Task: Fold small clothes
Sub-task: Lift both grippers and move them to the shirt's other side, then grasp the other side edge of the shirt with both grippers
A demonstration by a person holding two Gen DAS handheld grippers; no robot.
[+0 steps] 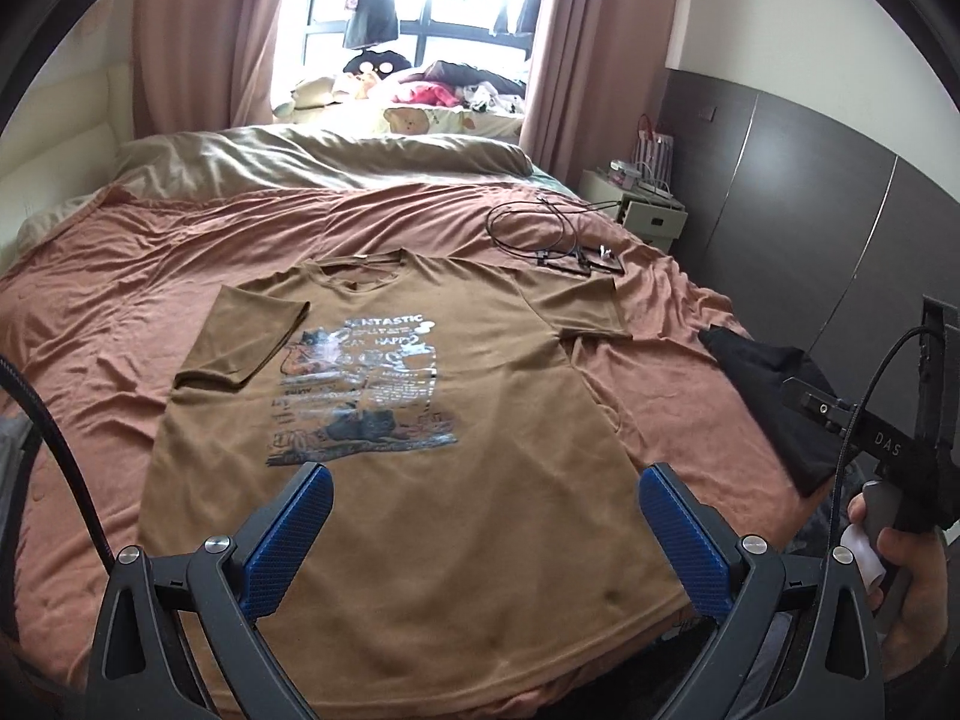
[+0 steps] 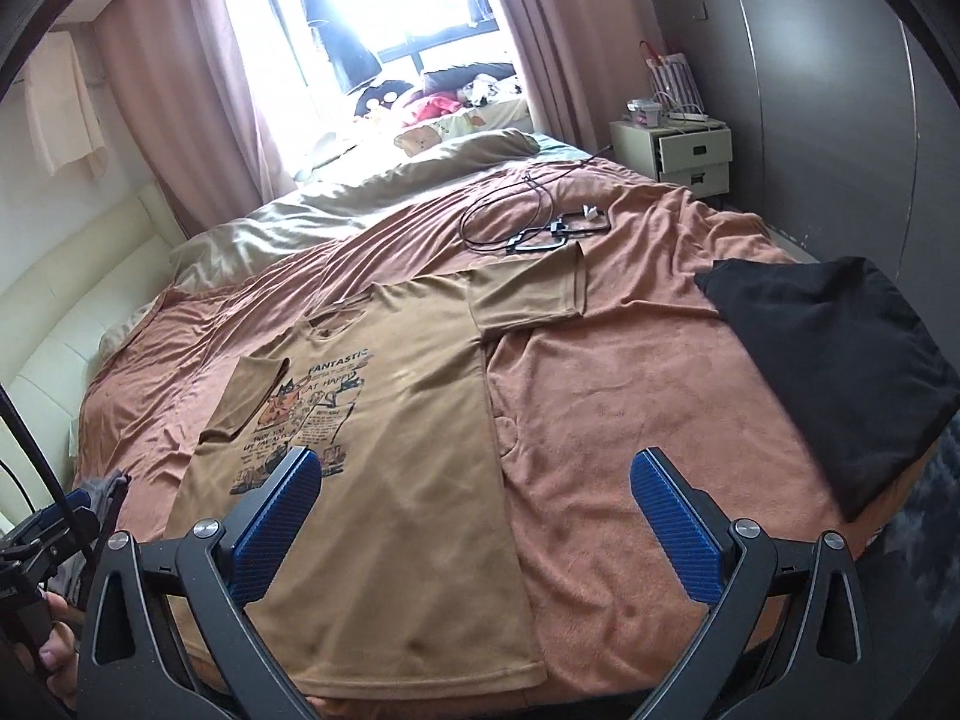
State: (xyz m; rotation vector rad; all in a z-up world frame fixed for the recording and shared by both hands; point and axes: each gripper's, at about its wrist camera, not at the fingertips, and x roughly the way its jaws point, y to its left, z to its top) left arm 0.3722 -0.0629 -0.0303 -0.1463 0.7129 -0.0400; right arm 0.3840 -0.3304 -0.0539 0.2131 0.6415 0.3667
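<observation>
**Shirt flat on the bed, both grippers wide and empty**

I see the brown shirt lying front-up on the bed, hem toward me, its left sleeve folded in over the print and the other sleeve spread flat. Beyond the shirt's collar, on the right, a coil of black cable with small black frames lies just past the spread sleeve. Right of the shirt and apart from it sits a folded black cloth. Farther beyond the shirt are a beige pillow, the window with pink curtains and a white nightstand.

The left gripper hangs over the shirt's lower half, fingers spread apart, gripping nothing. The right gripper hangs over the shirt's right edge, one finger above the shirt and the other above bare bedspread, likewise spread and empty.

Only the left view shows my right hand wrapped round its handle, right of the shirt's hem. Only the right view shows the nightstand's open drawer, a grey cloth left of the shirt, and a thumb on the left handle.
</observation>
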